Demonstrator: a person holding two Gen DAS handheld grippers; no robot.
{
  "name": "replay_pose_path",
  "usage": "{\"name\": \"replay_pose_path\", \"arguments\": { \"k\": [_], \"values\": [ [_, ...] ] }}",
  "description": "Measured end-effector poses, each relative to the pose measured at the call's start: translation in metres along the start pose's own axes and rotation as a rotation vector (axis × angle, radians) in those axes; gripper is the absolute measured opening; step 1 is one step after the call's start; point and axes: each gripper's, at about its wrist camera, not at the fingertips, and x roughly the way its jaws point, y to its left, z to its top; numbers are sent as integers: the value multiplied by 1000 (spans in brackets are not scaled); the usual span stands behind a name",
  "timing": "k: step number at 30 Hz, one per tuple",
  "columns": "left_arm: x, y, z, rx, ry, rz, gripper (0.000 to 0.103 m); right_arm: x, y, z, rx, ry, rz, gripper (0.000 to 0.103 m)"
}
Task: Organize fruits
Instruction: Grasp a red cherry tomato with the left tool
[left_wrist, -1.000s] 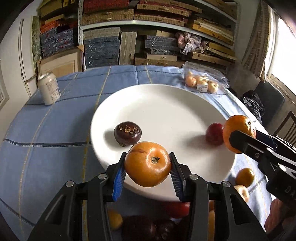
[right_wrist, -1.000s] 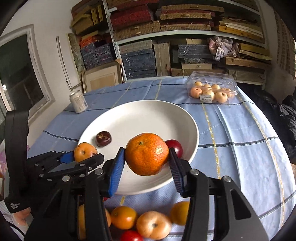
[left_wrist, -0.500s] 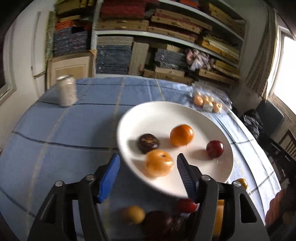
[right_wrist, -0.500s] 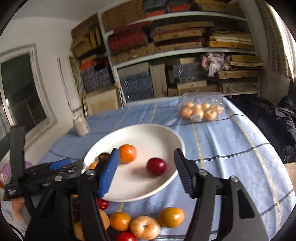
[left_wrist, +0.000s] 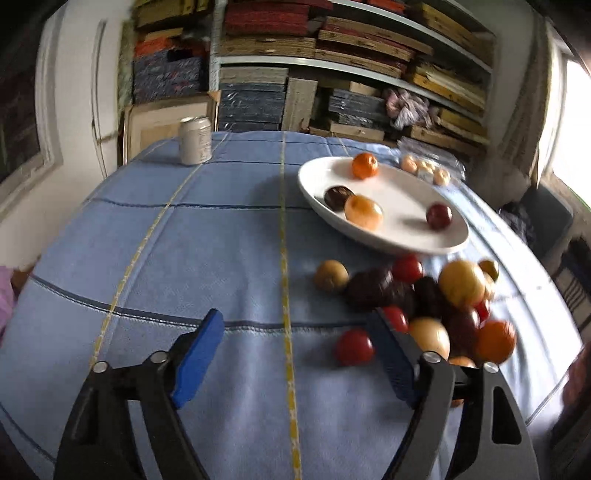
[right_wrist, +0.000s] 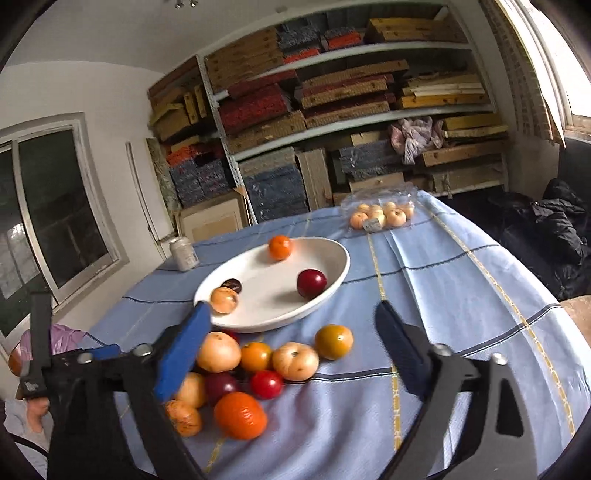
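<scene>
A white plate (left_wrist: 443, 242) (right_wrist: 340, 273) on the blue tablecloth holds an orange tangerine (left_wrist: 364, 165) (right_wrist: 279, 247), a pale orange fruit (left_wrist: 364, 212) (right_wrist: 224, 300), a dark brown fruit (left_wrist: 338, 196) (right_wrist: 231, 284) and a dark red plum (left_wrist: 439, 216) (right_wrist: 311, 283). A pile of loose fruit (left_wrist: 436, 299) (right_wrist: 255, 365) lies on the cloth in front of the plate. My left gripper (left_wrist: 295, 354) is open and empty, low over the cloth left of the pile. My right gripper (right_wrist: 291, 347) is open and empty above the pile.
A drink can (left_wrist: 195, 140) (right_wrist: 183, 253) stands at the far left of the table. A clear plastic box of small pale fruit (right_wrist: 380, 214) (left_wrist: 424, 168) sits at the far side. Shelves stacked with boxes stand behind the table. A dark jacket (right_wrist: 554, 229) lies at right.
Both grippers let go of their fruit onto the plate, opened, and pulled back toward the near side of the table. The left one swung left.
</scene>
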Motion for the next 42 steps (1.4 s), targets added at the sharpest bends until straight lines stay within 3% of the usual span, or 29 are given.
{"name": "replay_pose_path", "arguments": {
  "k": [7, 12, 23, 27, 36, 37, 39, 41, 42],
  "values": [
    [9, -21, -10, 127, 25, 5, 84, -2, 0, -2, 2, 14, -3, 92],
    [18, -23, -12, 143, 66, -37, 84, 1, -3, -1, 17, 39, 10, 94],
    [39, -9, -6, 92, 140, 34, 83, 3, -5, 0, 38, 47, 31, 96],
    [48, -1, -4, 56, 179, 19, 83, 3, -5, 0, 39, 46, 31, 96],
    [46, 0, -3, 47, 169, 13, 82, 3, -5, -1, 37, 45, 33, 96],
    [46, 0, -3, 47, 169, 14, 79, 3, -5, -1, 37, 45, 33, 96],
    [44, 0, -2, 43, 158, 2, 61, 3, -5, -1, 38, 47, 39, 96],
    [44, -1, 0, 44, 149, -14, 39, 3, -5, -1, 37, 47, 40, 96],
    [45, -2, 0, 47, 149, -22, 38, 3, -4, -2, 36, 47, 40, 96]
  ]
}}
